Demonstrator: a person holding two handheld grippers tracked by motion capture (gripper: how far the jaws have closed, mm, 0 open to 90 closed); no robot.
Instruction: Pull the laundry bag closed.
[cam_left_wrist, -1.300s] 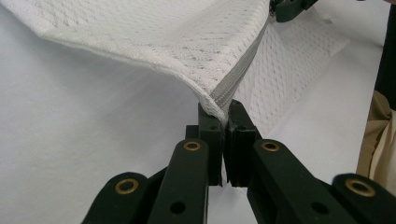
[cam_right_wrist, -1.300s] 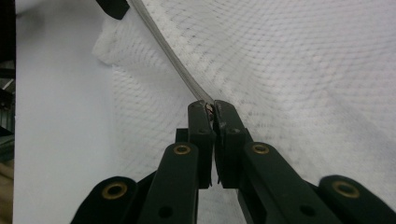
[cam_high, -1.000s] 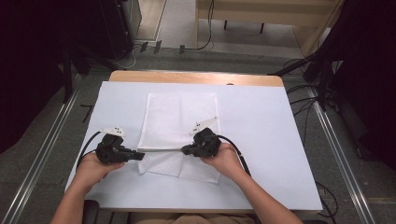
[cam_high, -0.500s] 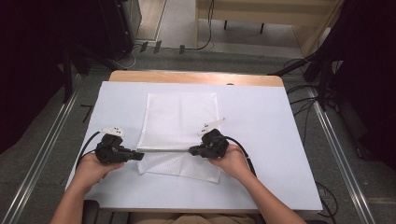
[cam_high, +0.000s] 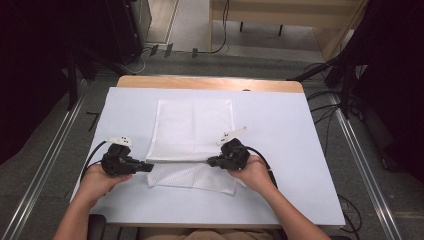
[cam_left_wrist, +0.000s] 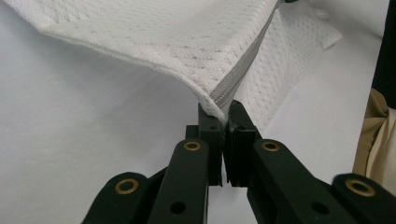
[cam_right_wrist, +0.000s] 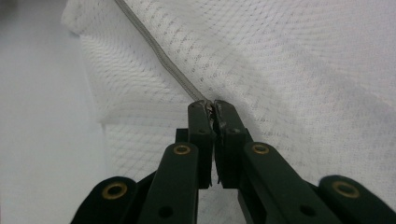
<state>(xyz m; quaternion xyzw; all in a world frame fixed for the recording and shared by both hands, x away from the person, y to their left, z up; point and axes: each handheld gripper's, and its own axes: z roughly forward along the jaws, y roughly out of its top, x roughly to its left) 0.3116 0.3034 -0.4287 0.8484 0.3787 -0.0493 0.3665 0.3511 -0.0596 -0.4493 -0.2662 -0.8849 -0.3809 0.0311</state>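
High view, left side: the left gripper (cam_high: 148, 167) sits at the near-left of the white table (cam_high: 300, 150), held in the person's left hand (cam_high: 100, 181), its jaws pointing right.
Left grip: in the left gripper view the jaws are closed together on the end of the grey zipper (cam_left_wrist: 236, 86), pinching the fabric there.
Middle: the white mesh bag (cam_high: 192, 135) lies flat at the table's centre, its near part folded, with the zipper line stretched taut between the two grippers.
Right grip: the right gripper (cam_right_wrist: 212, 108) is clamped on the zipper at the bag's other side, probably on the pull, though the pull itself is hidden between the jaws.
High view, right side: the right hand (cam_high: 255, 172) holds its gripper just beside the bag's near-right corner.
Handling: the bag looks light, soft and limp; thin mesh could snag or tear.
Where to hold: the stitched zipper tape seems the firmest place, better than open mesh.
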